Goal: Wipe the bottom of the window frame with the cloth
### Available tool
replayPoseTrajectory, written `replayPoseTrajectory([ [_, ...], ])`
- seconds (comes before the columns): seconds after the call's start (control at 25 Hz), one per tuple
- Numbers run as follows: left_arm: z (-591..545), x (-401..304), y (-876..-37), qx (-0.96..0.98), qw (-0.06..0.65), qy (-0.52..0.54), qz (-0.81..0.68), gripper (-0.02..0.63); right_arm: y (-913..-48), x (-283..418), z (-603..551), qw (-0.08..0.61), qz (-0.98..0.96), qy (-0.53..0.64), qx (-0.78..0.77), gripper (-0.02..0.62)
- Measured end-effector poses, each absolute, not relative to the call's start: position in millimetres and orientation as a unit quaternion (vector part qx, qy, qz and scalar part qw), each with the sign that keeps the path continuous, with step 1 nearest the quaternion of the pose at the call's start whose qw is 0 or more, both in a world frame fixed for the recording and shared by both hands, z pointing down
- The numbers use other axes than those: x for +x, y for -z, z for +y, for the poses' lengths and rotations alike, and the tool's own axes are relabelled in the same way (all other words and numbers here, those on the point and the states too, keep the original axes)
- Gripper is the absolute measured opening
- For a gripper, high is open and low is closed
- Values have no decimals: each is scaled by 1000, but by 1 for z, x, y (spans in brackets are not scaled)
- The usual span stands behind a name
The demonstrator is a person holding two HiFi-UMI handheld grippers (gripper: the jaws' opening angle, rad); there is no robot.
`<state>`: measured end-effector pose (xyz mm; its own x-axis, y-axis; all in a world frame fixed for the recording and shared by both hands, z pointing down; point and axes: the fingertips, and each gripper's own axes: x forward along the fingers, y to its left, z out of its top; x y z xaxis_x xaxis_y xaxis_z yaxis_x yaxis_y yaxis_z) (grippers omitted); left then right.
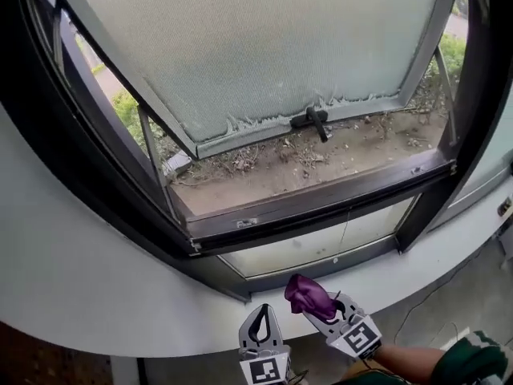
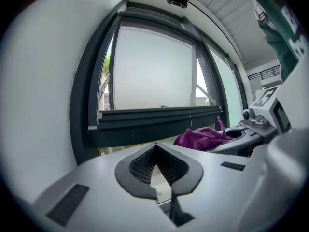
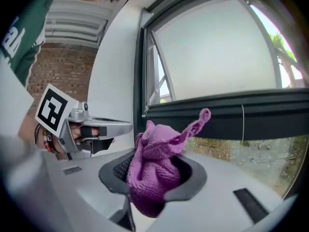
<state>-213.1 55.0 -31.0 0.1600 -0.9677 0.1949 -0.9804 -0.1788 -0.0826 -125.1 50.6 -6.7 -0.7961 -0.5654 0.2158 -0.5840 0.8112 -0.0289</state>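
Hovering below the bottom rail of the window frame (image 1: pixel 321 205), right gripper (image 1: pixel 319 305) clamps the one purple cloth (image 1: pixel 307 293), with white ledge (image 1: pixel 120 295) open between. Left gripper (image 1: pixel 260 313) sits just beside it, jaws together, empty; two grippers total.

No whole word or number can be read. White letters on the person's green top (image 3: pixel 12 35) are cut off at the picture's edge. The left gripper (image 1: pixel 260 311) and right gripper (image 1: pixel 319 303) each carry a black-and-white square code marker (image 1: pixel 264 370), a pattern without letters.
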Motion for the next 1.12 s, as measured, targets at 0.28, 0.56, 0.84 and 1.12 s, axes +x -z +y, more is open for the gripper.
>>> replayPoseTrajectory([
  [0.28, 60, -199, 92, 773, -14, -99, -626, 5, 82, -111, 58, 52, -944, -14, 327, 144],
  [0.56, 70, -194, 118, 788, -37, -85, -609, 5, 92, -107, 65, 56, -938, 15, 343, 144],
  [0.84, 69, -195, 106, 787, -30, -94, -609, 5, 94, -107, 69, 71, -938, 41, 336, 143],
  [1.12, 62, -189, 109, 788, -27, -108, -605, 5, 95, -95, 63, 63, -937, 5, 344, 143],
])
